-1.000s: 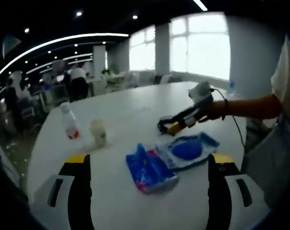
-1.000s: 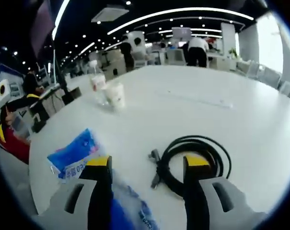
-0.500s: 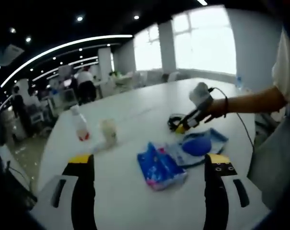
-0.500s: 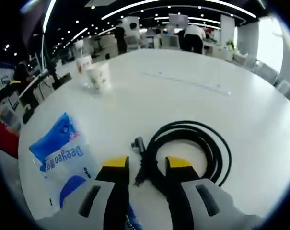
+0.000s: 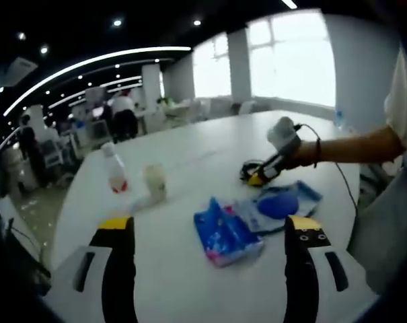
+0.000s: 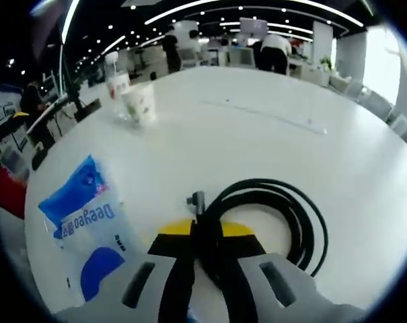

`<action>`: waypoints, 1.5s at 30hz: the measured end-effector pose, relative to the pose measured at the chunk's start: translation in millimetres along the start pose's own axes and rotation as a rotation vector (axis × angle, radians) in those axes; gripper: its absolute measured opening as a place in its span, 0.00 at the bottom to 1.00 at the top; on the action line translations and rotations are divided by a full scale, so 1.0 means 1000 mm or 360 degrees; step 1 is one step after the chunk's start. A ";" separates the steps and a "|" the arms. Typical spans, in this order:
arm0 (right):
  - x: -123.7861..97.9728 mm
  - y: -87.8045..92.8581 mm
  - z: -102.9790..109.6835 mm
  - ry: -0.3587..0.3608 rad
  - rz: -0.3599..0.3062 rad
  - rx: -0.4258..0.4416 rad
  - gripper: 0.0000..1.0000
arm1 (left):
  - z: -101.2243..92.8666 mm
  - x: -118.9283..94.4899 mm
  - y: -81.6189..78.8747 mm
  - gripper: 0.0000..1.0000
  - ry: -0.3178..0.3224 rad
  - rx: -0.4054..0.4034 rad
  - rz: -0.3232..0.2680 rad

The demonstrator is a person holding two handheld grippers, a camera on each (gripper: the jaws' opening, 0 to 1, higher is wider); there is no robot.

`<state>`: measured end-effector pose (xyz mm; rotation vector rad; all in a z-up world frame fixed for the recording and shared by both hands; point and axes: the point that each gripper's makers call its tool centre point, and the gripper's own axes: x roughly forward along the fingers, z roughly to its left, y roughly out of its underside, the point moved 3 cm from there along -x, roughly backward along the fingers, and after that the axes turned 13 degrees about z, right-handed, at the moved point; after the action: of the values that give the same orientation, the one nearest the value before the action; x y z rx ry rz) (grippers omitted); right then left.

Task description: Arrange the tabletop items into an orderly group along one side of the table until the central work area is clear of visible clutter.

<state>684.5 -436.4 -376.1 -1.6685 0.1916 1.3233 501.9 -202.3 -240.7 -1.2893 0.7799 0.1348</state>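
Note:
My right gripper [image 6: 206,230] is shut on the near side of a coiled black cable [image 6: 304,219], whose plug end [image 6: 196,200] sticks out just past the yellow tips. In the left gripper view the right gripper [image 5: 262,176] is held by a person's hand at the cable [image 5: 247,171]. My left gripper [image 5: 208,225] stands open above the table's near edge, and nothing is between its jaws. Ahead of it lie a crumpled blue packet [image 5: 225,234] and a flatter blue-and-white packet [image 5: 278,204], also seen as the packet [image 6: 85,219] left of the cable.
A paper cup [image 5: 155,183] and a plastic bottle with a red label [image 5: 114,176] stand together at the far left of the white table [image 5: 203,151]; the cup [image 6: 139,104] and bottle [image 6: 116,81] are at the back left in the right gripper view. People sit at desks beyond.
The right gripper's jaws have gone from wide open to shut on the black cable. The left gripper has stayed open, and its view has shifted only slightly.

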 end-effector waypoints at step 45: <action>-0.011 0.009 0.002 0.0181 -0.0021 -0.0257 0.13 | -0.003 0.005 0.007 0.86 0.0019 0.0029 0.0053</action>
<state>672.6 -444.0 -372.5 -1.8801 0.1433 1.2624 501.1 -204.5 -249.4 -1.2614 0.8115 0.1462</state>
